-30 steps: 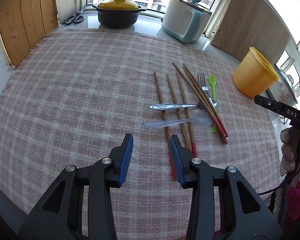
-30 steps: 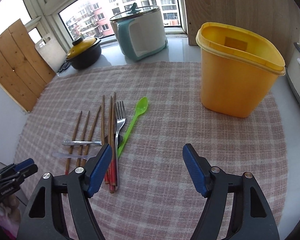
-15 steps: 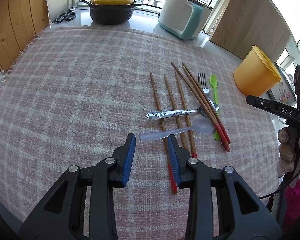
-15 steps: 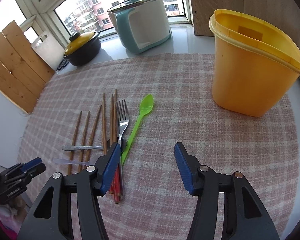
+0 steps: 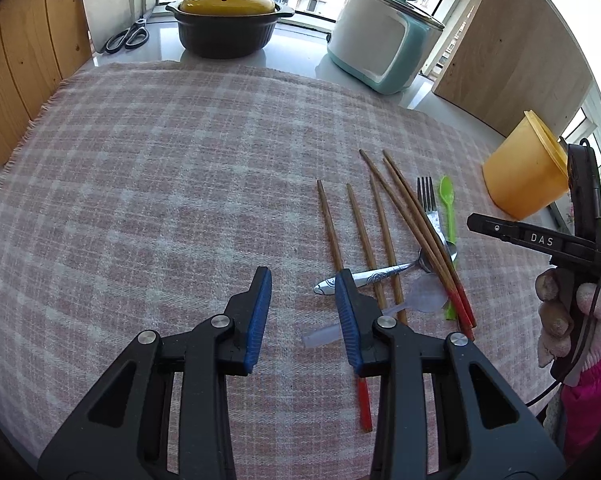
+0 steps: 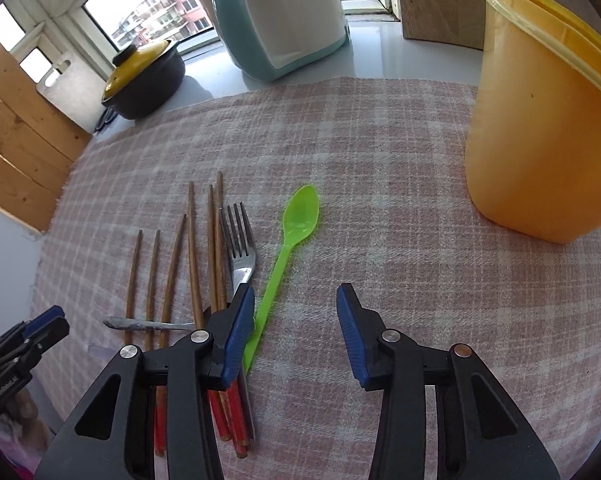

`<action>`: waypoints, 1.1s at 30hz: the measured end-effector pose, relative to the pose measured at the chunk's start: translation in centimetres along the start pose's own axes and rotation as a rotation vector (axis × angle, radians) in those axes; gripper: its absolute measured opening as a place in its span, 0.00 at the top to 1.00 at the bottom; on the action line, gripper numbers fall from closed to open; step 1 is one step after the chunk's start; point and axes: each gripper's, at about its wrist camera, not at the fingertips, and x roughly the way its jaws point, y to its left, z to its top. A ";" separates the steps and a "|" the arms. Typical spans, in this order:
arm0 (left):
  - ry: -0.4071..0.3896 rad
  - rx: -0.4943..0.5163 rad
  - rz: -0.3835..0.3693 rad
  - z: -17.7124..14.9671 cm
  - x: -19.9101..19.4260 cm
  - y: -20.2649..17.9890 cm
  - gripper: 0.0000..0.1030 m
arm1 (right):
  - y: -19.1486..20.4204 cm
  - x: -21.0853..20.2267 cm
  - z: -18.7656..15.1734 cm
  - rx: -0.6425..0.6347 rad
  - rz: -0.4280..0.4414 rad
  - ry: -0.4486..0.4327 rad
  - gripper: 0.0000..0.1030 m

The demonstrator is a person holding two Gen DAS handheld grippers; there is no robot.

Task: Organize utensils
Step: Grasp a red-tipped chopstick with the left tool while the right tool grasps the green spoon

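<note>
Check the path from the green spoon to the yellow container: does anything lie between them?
Nothing visible does. Only bare plaid cloth lies between the green spoon and the yellow container. The fork and chopsticks lie on the spoon's other side, away from the container.

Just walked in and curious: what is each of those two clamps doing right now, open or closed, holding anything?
Left gripper: open, holding nothing, above the checked cloth.
Right gripper: jaws closing, nothing between them; green plastic spoon lies beside its left finger.
</note>
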 end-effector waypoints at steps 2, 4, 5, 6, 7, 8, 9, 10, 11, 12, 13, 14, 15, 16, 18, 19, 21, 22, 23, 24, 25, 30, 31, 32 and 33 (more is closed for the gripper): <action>0.011 0.006 -0.004 0.7 0.8 -0.1 0.68 | 0.0 0.5 0.4 0.006 -0.008 0.007 0.64; 0.033 0.004 -0.015 1.4 1.7 -0.1 0.71 | 0.0 1.0 0.8 0.008 -0.019 0.015 0.64; 0.046 0.003 -0.023 1.7 2.2 -0.2 0.71 | 0.0 1.2 1.0 0.011 -0.021 0.019 0.65; 0.059 0.004 -0.031 1.9 2.7 -0.4 0.71 | 0.0 1.5 1.2 0.016 -0.022 0.025 0.65; 0.074 0.006 -0.033 2.2 3.2 -0.5 0.71 | -0.1 1.6 1.4 0.022 -0.021 0.031 0.65; 0.088 0.005 -0.035 2.4 3.7 -0.6 0.72 | -0.1 1.9 1.6 0.028 -0.020 0.036 0.66; 0.103 0.004 -0.044 2.6 4.2 -0.7 0.74 | -0.1 2.0 1.7 0.031 -0.020 0.039 0.66; 0.116 0.002 -0.053 2.8 4.7 -0.8 0.75 | -0.1 2.1 1.8 0.032 -0.021 0.042 0.67; 0.128 0.000 -0.053 3.0 5.1 -0.8 0.75 | -0.1 2.2 1.9 0.031 -0.023 0.044 0.67; 0.139 0.002 -0.048 3.2 5.5 -0.9 0.75 | -0.2 2.3 2.0 0.031 -0.026 0.048 0.67; 0.150 0.007 -0.045 3.3 5.9 -1.1 0.75 | -0.2 2.4 2.1 0.031 -0.027 0.052 0.67; 0.162 0.013 -0.042 3.5 6.3 -1.3 0.75 | -0.2 2.6 2.2 0.033 -0.026 0.056 0.68; 0.175 0.017 -0.036 3.6 6.6 -1.4 0.75 | -0.2 2.7 2.3 0.035 -0.024 0.061 0.68; 0.185 0.021 -0.029 3.7 7.0 -1.5 0.75 | -0.3 2.8 2.3 0.037 -0.022 0.064 0.68; 0.198 0.027 -0.020 3.7 7.5 -1.7 0.75 | -0.1 3.0 2.6 0.034 -0.026 0.064 0.69; 0.204 0.031 -0.013 3.7 7.7 -1.8 0.75 | -0.1 3.0 2.6 0.032 -0.027 0.065 0.69; 0.207 0.043 0.005 3.7 8.0 -2.0 0.75 | 0.0 3.1 2.7 0.031 -0.028 0.067 0.69; 0.203 0.053 0.012 3.6 8.0 -2.2 0.75 | 0.1 3.1 2.8 0.029 -0.029 0.069 0.69; 0.202 0.059 0.015 3.6 8.0 -2.3 0.75 | 0.1 3.2 2.9 0.026 -0.029 0.072 0.69; 0.200 0.066 0.020 3.6 8.1 -2.6 0.75 | 0.2 3.2 2.9 0.022 -0.028 0.074 0.69; 0.195 0.077 0.027 3.5 8.2 -2.8 0.76 | 0.4 3.3 3.0 0.018 -0.027 0.078 0.70; 0.179 0.080 0.045 3.6 8.3 -2.5 0.91 | 1.7 3.8 3.1 -0.033 -0.060 0.091 0.71; 0.177 0.071 0.040 3.7 8.2 -2.1 0.93 | 2.0 3.8 3.1 -0.049 -0.071 0.092 0.71; 0.174 0.062 0.030 3.7 8.2 -1.9 0.93 | 2.3 3.9 3.1 -0.064 -0.082 0.093 0.72; 0.172 0.053 0.023 3.7 8.1 -1.5 0.93 | 2.5 4.0 3.1 -0.075 -0.090 0.096 0.79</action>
